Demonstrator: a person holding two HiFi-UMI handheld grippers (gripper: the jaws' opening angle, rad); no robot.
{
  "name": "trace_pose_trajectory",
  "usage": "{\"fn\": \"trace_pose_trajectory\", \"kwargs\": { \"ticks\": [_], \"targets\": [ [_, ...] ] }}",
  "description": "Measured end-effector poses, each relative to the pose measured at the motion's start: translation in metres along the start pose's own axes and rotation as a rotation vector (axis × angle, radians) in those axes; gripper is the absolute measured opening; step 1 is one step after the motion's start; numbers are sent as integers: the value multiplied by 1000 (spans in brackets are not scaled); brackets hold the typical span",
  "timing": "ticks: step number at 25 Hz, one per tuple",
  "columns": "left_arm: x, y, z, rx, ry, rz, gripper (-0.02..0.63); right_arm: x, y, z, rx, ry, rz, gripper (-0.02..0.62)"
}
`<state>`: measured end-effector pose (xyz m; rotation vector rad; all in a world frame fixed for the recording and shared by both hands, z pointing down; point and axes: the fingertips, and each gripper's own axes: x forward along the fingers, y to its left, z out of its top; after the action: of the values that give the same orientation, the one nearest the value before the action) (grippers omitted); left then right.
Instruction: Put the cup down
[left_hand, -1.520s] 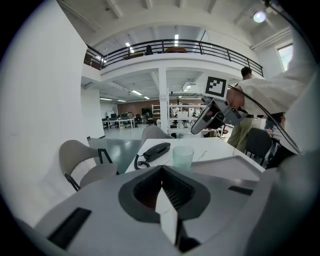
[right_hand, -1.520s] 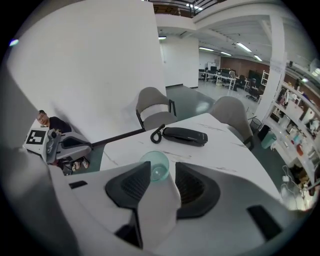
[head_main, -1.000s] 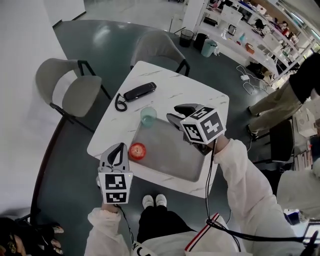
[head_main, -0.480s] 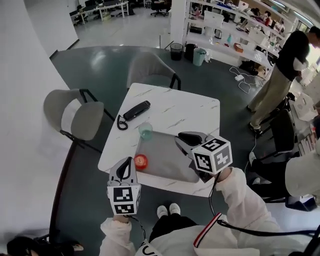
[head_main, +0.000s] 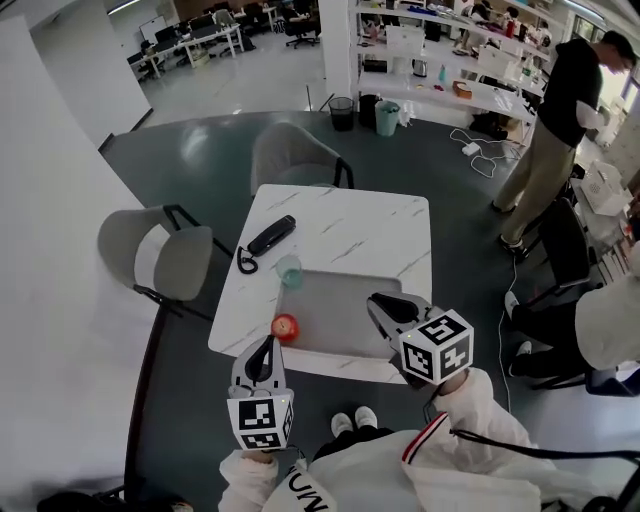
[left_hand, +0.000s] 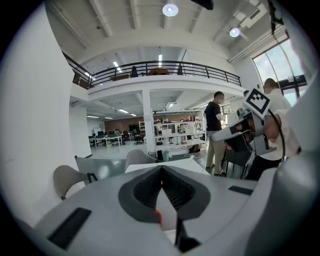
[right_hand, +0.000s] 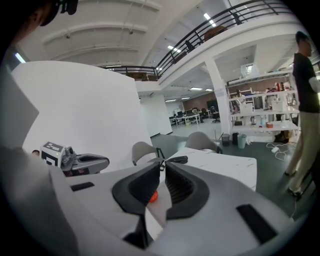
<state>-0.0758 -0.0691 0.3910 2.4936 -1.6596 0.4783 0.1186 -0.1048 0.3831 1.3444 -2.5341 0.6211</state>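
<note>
A pale green cup (head_main: 289, 270) stands upright on the white table (head_main: 350, 225), at the far left corner of the grey tray (head_main: 340, 315). Neither gripper touches it. My left gripper (head_main: 265, 347) hangs off the table's near edge, shut and empty, short of a red round fruit (head_main: 285, 327) on the tray. In the left gripper view its jaw tips (left_hand: 161, 170) meet. My right gripper (head_main: 383, 304) hovers over the tray's near right corner. Its jaws (right_hand: 163, 167) have just been closing; a thin slit remains, with nothing between them.
A black telephone handset (head_main: 270, 236) lies on the table left of the cup. Two grey chairs (head_main: 160, 255) (head_main: 295, 155) stand at the left and far sides. A person (head_main: 560, 110) stands at the far right, another (head_main: 610, 330) close by on the right.
Both grippers have drawn back from the table toward me and risen. The right jaws went from wide open to nearly together. The cup has stayed where it stands.
</note>
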Motion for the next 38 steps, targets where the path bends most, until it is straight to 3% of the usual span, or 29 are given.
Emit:
{"fn": "trace_pose_trajectory", "kwargs": {
  "ticks": [6, 16, 25, 38],
  "targets": [
    [-23, -19, 15, -28, -24, -27, 8, -30, 17, 3, -16, -81, -64, 14],
    [-36, -30, 26, -52, -69, -36, 9, -50, 40, -10, 0, -116, -54, 14],
    [-36, -34, 28, -40, -72, -30, 9, -54, 34, -8, -1, -154, -76, 6],
    [-34, -37, 22, -53, -48, -30, 8, -44, 37, -20, -24, -108, -50, 5]
  ]
}}
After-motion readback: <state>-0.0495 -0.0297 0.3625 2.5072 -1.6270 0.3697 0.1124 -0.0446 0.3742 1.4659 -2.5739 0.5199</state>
